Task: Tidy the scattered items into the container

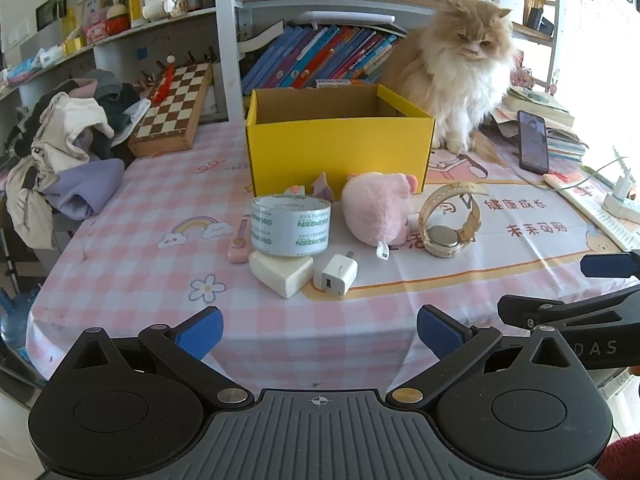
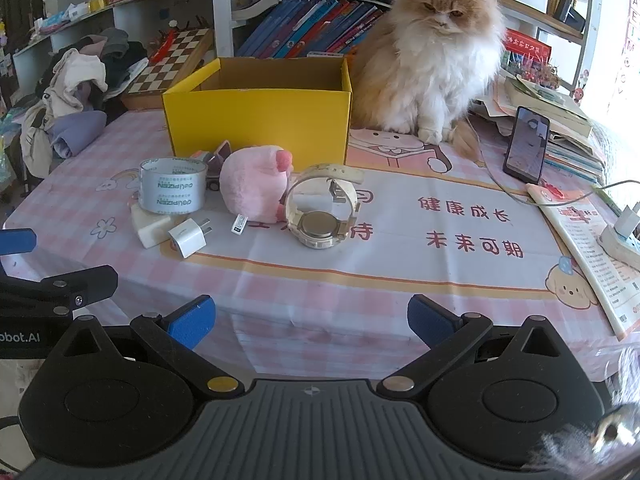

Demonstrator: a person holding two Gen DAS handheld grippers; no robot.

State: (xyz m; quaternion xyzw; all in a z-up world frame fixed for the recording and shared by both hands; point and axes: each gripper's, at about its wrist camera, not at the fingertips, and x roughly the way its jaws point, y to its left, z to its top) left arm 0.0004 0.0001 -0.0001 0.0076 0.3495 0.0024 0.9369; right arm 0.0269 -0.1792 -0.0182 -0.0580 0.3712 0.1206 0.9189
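Note:
An open yellow box (image 1: 340,148) (image 2: 260,120) stands mid-table. In front of it lie a tape roll (image 1: 291,225) (image 2: 173,190), a pink plush pig (image 1: 376,208) (image 2: 252,184), a cream watch (image 1: 448,224) (image 2: 324,208), a white charger plug (image 1: 335,276) (image 2: 187,237), a cream block (image 1: 282,274) (image 2: 150,226), a pink key-like item (image 1: 239,245) and a small purple item (image 1: 323,188) (image 2: 222,156). My left gripper (image 1: 320,330) is open and empty, near the table's front edge. My right gripper (image 2: 312,320) is open and empty, beside it.
A fluffy orange-white cat (image 1: 460,72) (image 2: 432,52) sits right of the box. A phone (image 1: 533,142) (image 2: 526,144) stands propped at the right near books, a power strip (image 2: 620,240) and cables. A chessboard (image 1: 172,108) and a clothes pile (image 1: 68,148) lie at the left.

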